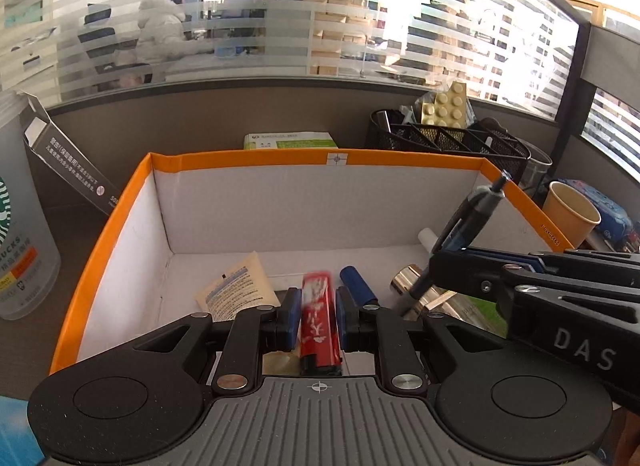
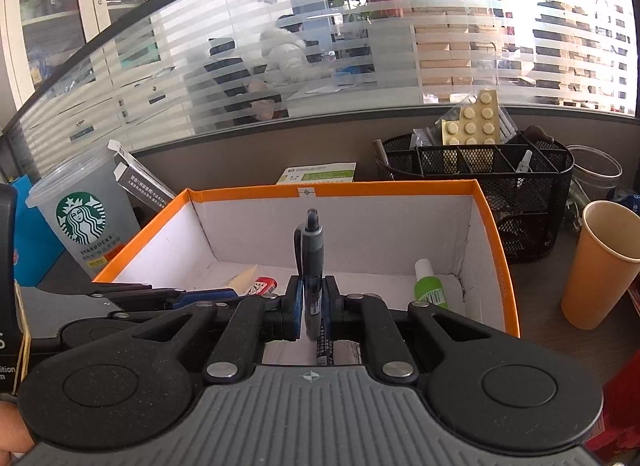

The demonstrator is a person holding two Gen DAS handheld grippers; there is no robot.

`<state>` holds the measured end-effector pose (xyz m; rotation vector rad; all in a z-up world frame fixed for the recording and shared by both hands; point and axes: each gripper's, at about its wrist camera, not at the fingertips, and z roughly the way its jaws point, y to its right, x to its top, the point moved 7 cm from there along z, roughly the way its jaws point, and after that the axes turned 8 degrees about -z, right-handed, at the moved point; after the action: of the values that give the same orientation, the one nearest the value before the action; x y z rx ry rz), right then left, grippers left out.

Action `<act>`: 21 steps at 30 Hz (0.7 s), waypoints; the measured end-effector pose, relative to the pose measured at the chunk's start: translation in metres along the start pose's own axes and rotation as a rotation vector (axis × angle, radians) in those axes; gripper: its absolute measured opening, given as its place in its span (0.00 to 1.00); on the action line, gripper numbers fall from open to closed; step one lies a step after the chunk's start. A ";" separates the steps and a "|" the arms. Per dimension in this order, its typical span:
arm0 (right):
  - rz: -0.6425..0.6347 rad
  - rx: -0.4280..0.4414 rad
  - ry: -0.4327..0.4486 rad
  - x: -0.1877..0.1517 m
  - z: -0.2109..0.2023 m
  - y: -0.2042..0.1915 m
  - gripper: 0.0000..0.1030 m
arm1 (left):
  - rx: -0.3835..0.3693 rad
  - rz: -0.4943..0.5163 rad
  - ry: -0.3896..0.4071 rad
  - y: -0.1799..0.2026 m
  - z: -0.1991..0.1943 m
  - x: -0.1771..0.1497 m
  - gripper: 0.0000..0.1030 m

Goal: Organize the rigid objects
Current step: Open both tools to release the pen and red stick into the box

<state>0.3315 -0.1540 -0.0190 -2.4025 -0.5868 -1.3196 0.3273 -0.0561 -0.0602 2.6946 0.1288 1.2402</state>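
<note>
My left gripper (image 1: 318, 316) is shut on a red lighter (image 1: 320, 322), held over the near part of an orange-rimmed cardboard box (image 1: 280, 157). My right gripper (image 2: 312, 306) is shut on a dark blue pen (image 2: 312, 258) that points up and forward over the same box (image 2: 360, 187). In the left wrist view the right gripper (image 1: 444, 262) comes in from the right with the pen (image 1: 468, 221) tilted. Inside the box lie a cream tube (image 1: 240, 286), a blue lighter (image 1: 358, 286), a gold cylinder (image 1: 416, 286) and a green-labelled bottle (image 2: 430, 286).
A Starbucks cup (image 2: 80, 217) and an open grey carton (image 1: 68, 157) stand left of the box. Behind it lies a green-and-white packet (image 1: 290, 141). A black mesh organiser (image 2: 480, 169) with a cream brick plate (image 2: 476, 121) and a tan paper cup (image 2: 600, 262) stand at the right.
</note>
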 end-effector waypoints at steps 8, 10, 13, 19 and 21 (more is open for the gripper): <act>-0.045 -0.004 -0.035 0.003 -0.009 0.000 0.10 | -0.009 0.013 -0.007 0.002 0.001 -0.003 0.16; -0.054 0.000 -0.047 0.005 -0.010 -0.001 0.10 | -0.010 0.005 -0.009 0.001 0.003 -0.002 0.16; -0.068 -0.013 -0.072 0.003 0.000 -0.001 0.10 | -0.009 0.006 -0.010 0.002 0.004 -0.003 0.16; -0.015 0.003 -0.043 -0.005 -0.004 0.001 0.11 | -0.019 0.007 0.024 0.000 -0.013 -0.003 0.20; -0.010 -0.003 -0.025 -0.003 -0.011 0.000 0.15 | -0.025 0.007 0.039 0.001 -0.021 -0.002 0.24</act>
<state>0.3219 -0.1604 -0.0161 -2.4250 -0.6045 -1.2974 0.3100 -0.0548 -0.0477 2.6529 0.1085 1.2884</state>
